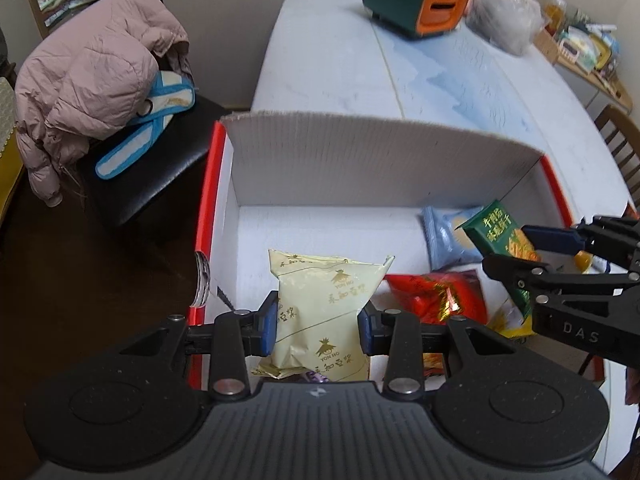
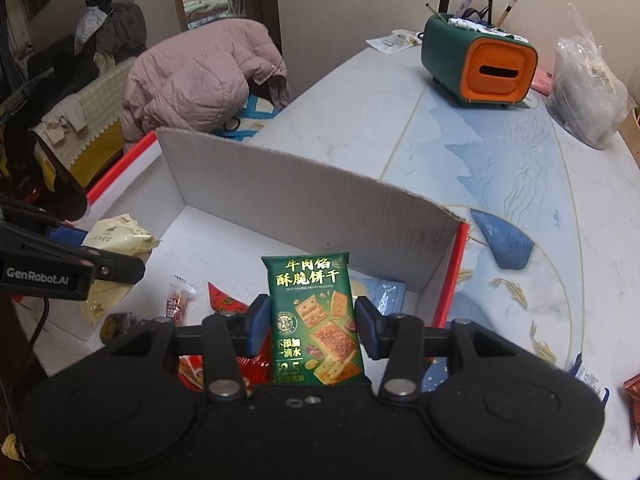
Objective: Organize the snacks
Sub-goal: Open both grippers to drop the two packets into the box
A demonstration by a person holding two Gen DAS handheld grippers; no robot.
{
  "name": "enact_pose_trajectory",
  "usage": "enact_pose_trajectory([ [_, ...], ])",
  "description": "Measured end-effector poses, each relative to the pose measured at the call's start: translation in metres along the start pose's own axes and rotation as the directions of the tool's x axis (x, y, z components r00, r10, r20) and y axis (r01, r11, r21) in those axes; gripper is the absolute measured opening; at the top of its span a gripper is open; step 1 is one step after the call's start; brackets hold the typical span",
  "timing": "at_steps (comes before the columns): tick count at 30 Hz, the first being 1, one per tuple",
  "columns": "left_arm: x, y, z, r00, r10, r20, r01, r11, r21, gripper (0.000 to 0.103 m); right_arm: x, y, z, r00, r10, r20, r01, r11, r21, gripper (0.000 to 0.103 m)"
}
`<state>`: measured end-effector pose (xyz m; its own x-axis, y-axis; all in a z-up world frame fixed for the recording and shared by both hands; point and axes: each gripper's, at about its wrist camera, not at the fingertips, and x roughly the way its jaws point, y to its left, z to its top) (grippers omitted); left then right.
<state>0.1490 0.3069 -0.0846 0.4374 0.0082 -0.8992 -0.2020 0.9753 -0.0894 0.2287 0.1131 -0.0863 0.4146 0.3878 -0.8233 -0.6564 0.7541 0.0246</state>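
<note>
Behind box [image 1: 360, 160], tissue holder [image 1: 416, 0], bag [image 1: 504, 16]

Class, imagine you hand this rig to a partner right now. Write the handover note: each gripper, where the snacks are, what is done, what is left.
Left gripper: shut on the cream soy-milk packet, held over the near left part of the box.
Right gripper: shut on the green biscuit packet, held over the box's right part.
In the box: blue packet by the far right corner, red packet nearer, a few small snacks beside it.
Done: several snacks are in the box.
Left: set down both held packets. At least one orange packet still lies on the table, outside the box.
</note>
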Motion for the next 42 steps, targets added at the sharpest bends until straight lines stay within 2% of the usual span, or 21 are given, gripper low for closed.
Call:
enact_pose_trajectory([
  [5,0.006,-0.001,-0.001,0.999,0.03,-0.024,-0.029,0.999,0.033,0.037,0.01,0.004,-0.001,0.999,0.002,-0.034,-0.002,1.0,-0.005,0.044],
  [16,0.006,-0.009,-0.002,0.997,0.079,-0.012,-0.078,0.993,0.093,0.037,0.018,0.011,-0.002,0.998,-0.014,-0.059,0.012,1.0,-0.027,0.045],
  [22,-0.004,-0.014,-0.006,0.997,0.073,0.025,-0.076,0.991,0.107,0.046,0.013,0.011,-0.003,0.998,-0.014,-0.055,0.013,1.0,-0.024,0.05],
  [30,-0.025,-0.021,-0.015,0.995,0.059,0.086,-0.069,0.991,0.113,0.052,-0.01,0.018,-0.004,1.0,-0.004,-0.003,0.004,0.999,-0.043,0.063],
  [36,-0.046,-0.029,-0.022,0.99,0.034,0.136,-0.049,0.993,0.108,0.053,-0.035,0.021,-0.006,0.999,0.012,0.046,-0.009,0.999,-0.052,0.064],
  [39,-0.058,-0.033,-0.026,0.986,0.021,0.166,-0.038,0.994,0.105,0.06,-0.049,0.02,-0.008,0.997,0.018,0.076,-0.015,0.999,-0.047,0.075],
  [42,-0.07,-0.04,-0.031,0.98,0.006,0.2,-0.027,0.994,0.104,0.06,-0.065,0.018,-0.01,0.994,0.024,0.107,-0.019,0.999,-0.045,0.076],
])
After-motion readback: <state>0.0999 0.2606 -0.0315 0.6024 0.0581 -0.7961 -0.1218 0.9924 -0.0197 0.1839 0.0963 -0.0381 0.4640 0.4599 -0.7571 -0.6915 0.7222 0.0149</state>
